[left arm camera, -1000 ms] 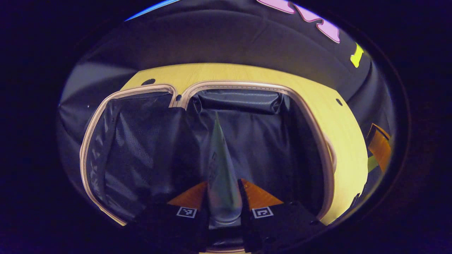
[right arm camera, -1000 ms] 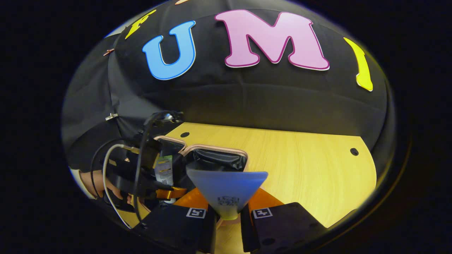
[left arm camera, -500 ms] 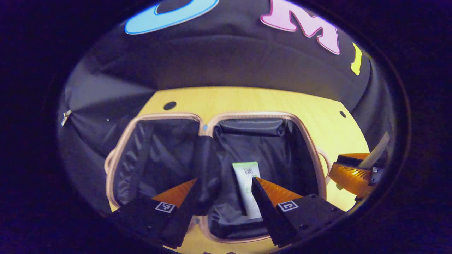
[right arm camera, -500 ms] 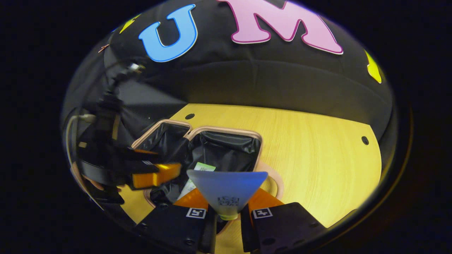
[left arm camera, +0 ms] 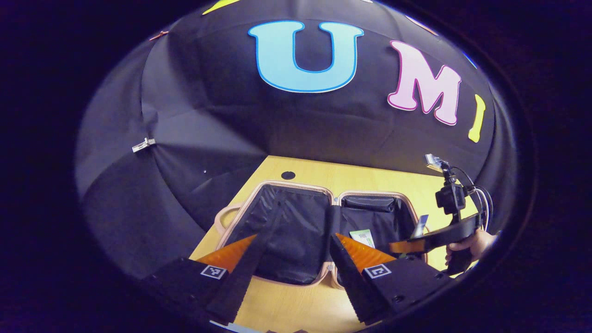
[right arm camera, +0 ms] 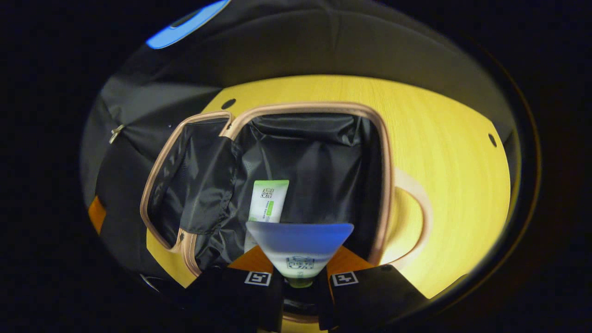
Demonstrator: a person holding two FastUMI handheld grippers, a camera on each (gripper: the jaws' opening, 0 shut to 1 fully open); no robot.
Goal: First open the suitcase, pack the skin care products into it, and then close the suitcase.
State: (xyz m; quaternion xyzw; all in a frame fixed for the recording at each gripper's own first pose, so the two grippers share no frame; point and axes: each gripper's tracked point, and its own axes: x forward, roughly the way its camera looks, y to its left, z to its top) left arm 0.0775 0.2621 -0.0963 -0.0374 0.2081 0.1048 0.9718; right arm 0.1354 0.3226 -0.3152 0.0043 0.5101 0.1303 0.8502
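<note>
The suitcase (right arm camera: 384,152) lies open on the wooden table (right arm camera: 444,138), black lining showing, tan rim around both halves. A white tube with green print (right arm camera: 267,203) rests in its right half, also seen as the tube (left arm camera: 362,236) in the left gripper view. My right gripper (right arm camera: 299,277) is shut on a blue-ended tube (right arm camera: 299,240), held over the suitcase's near edge. My left gripper (left arm camera: 291,266) is open and holds nothing, pulled back above the near rim of the suitcase (left arm camera: 259,196). Farther right, a hand holds the right gripper (left arm camera: 418,241) with its tube over the suitcase.
The booth's black cloth wall (left arm camera: 208,120) rises behind the table. Bare tabletop (right arm camera: 453,194) lies right of the suitcase, with its tan handle loop (right arm camera: 418,217) sticking out. Small round holes (right arm camera: 228,103) mark the table's far corners.
My left gripper let go of the white and green tube in the suitcase, opened and drew back upward. My right gripper moved in over the suitcase with the blue-ended tube.
</note>
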